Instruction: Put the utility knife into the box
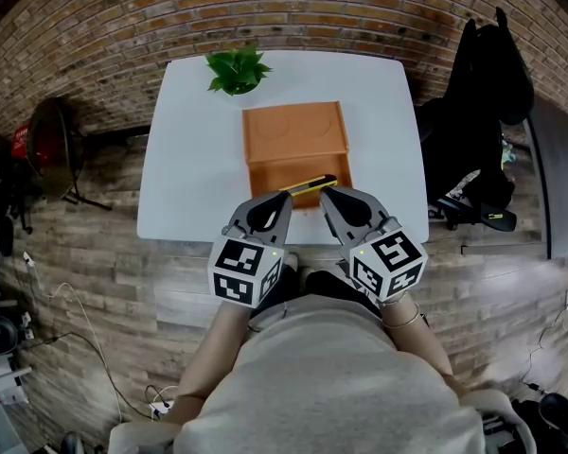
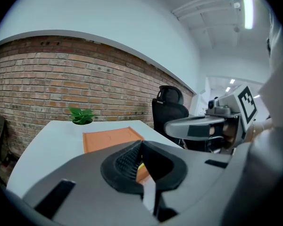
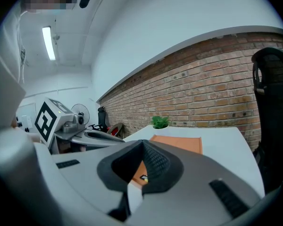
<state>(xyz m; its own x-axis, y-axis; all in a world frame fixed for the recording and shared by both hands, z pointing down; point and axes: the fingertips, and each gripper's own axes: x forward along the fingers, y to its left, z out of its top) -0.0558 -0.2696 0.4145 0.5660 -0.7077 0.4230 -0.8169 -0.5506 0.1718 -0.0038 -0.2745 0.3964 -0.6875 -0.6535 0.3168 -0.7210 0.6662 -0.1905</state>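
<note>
An orange box (image 1: 293, 130) with a flat closed top stands in the middle of the white table (image 1: 189, 159); it also shows as the box (image 2: 111, 139) and the box (image 3: 179, 143) in the gripper views. The yellow and black utility knife (image 1: 310, 184) lies along the box's front edge. My left gripper (image 1: 286, 197) hangs just at the knife's left end, jaws shut and empty. My right gripper (image 1: 324, 194) hangs at its right end, jaws also together. Under the closed tips of each gripper (image 2: 140, 144) (image 3: 142, 142), a sliver of the knife (image 2: 140, 166) (image 3: 143, 177) shows.
A small green plant (image 1: 237, 70) sits at the table's far edge behind the box. A black office chair (image 1: 483, 112) with dark clothing stands to the right of the table. A red fan (image 1: 47, 140) stands on the floor at the left. A brick wall runs behind.
</note>
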